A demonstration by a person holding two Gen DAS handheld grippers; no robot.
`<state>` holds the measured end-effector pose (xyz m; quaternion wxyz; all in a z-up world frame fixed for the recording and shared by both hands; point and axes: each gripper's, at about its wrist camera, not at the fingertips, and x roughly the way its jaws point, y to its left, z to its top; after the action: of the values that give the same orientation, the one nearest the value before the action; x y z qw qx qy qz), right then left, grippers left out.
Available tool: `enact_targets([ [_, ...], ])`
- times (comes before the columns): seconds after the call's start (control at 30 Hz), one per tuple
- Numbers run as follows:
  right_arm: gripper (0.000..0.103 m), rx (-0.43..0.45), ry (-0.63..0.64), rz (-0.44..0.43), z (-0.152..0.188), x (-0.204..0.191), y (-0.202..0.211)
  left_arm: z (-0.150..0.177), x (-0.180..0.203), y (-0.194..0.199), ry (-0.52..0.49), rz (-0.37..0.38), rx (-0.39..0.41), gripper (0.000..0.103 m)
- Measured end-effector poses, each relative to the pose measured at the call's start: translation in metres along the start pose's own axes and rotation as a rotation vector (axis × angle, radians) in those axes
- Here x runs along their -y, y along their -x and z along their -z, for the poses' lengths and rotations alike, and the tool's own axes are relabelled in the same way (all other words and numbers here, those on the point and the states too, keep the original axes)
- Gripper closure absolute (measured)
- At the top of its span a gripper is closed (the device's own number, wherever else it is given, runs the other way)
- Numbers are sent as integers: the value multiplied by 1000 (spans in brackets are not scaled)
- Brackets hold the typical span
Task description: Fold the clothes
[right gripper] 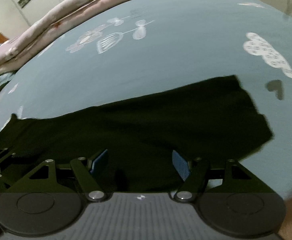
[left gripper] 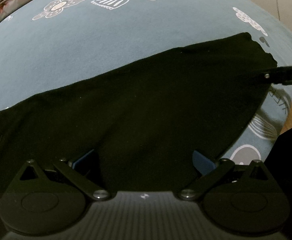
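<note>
So the black garment point(left gripper: 146, 104) is lying flat across the near part of the blue flower-print bedsheet point(left gripper: 86, 50), long edge running slantwise. Left gripper point(left gripper: 144, 160) sits right over it with its blue pads point(left gripper: 203, 163) spread wide, nothing pinched. Right gripper point(right gripper: 140, 164) same deal, spread apart above the cloth. Pink quilt point(right gripper: 56, 20) bunched at the far edge.
</note>
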<state>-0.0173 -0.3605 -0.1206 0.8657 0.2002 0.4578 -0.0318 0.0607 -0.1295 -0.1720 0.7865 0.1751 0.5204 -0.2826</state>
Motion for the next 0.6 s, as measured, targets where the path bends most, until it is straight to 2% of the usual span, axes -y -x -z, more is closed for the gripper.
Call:
enact_targets([
  [0.27,28,82,-109,79,5,41,18,0,1,3,8,3,16,1],
  [0.43,26,85,-47,85,5,32,13,-19,10,16,-32,61,105,1],
  [0.6,23,87,15,92,4,24,9,-52,28,10,-156,130,161,1],
])
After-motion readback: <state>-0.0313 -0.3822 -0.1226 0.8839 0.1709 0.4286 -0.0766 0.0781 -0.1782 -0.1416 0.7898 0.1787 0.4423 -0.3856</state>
